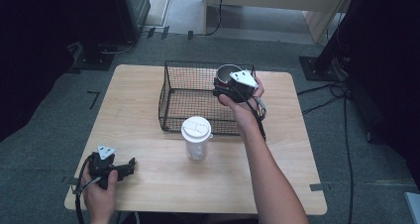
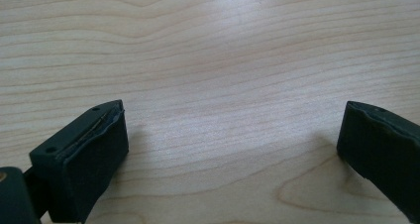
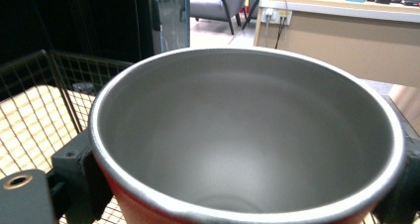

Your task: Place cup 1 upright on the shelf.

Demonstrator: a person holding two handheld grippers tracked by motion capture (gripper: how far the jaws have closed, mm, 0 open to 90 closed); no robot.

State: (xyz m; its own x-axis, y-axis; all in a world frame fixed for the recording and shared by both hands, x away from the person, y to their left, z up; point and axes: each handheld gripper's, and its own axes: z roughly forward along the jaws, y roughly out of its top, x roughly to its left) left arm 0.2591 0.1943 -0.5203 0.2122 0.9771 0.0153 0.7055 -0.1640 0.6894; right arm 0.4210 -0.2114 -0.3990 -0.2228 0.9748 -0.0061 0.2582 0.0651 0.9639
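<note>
Overall light: even and moderate on the table point(image 1: 148, 135); the room's left and right edges fell into near black.
Shadows: soft, short ones lay under the black jaws on the wood.
Glare: a pale sheen inside the metal cup point(image 3: 247, 135).
Sharpness: all three views looked soft and grainy; the high view lacked fine detail.

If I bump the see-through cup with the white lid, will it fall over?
Probably. The cup is tall with a narrow base, so it may tip. It looks empty and thin-walled, so likely light. On its side, the round body could roll across the table.
</note>
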